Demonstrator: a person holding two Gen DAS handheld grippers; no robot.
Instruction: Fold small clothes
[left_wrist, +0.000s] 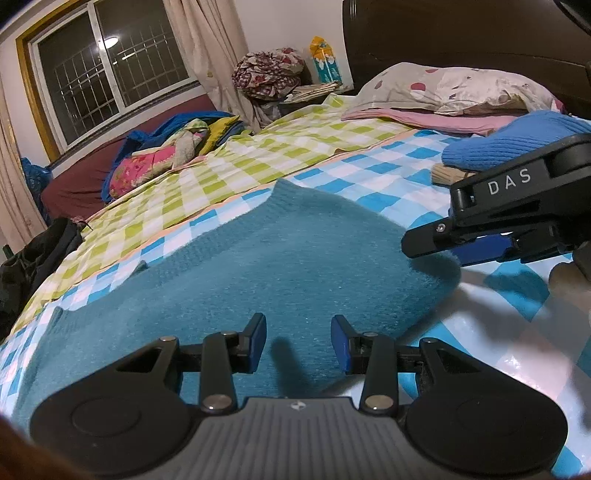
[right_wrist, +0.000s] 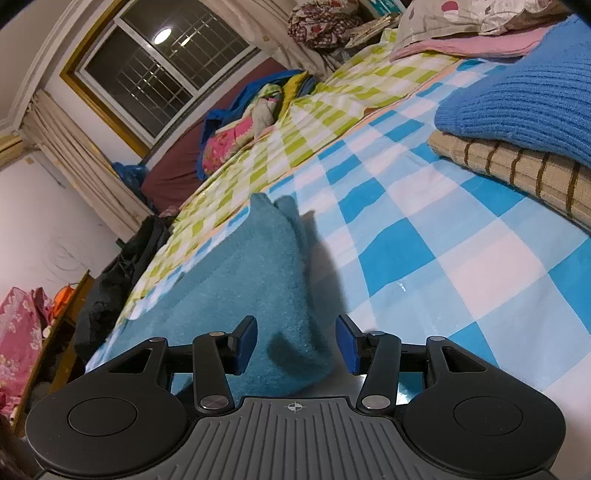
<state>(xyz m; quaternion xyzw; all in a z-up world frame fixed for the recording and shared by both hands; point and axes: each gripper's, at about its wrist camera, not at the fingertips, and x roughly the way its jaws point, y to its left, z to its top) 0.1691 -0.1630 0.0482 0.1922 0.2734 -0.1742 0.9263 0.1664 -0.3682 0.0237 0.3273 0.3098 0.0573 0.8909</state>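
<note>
A teal fuzzy garment (left_wrist: 258, 266) lies flat on the blue-and-white checked bed sheet (left_wrist: 369, 177); it also shows in the right wrist view (right_wrist: 236, 288). My left gripper (left_wrist: 298, 341) is open and empty, low over the garment's near edge. My right gripper (right_wrist: 297, 343) is open and empty, with the garment's right edge between its blue pads. In the left wrist view the right gripper (left_wrist: 428, 251) reaches in from the right at that edge.
A folded blue knit sweater (right_wrist: 517, 107) lies on a folded tan striped garment (right_wrist: 517, 173) at the right. A pillow (left_wrist: 454, 88) and a pink cloth (left_wrist: 424, 120) lie at the headboard. Loose clothes (left_wrist: 166, 151) are piled at the far side. A dark garment (left_wrist: 33, 258) hangs off the left edge.
</note>
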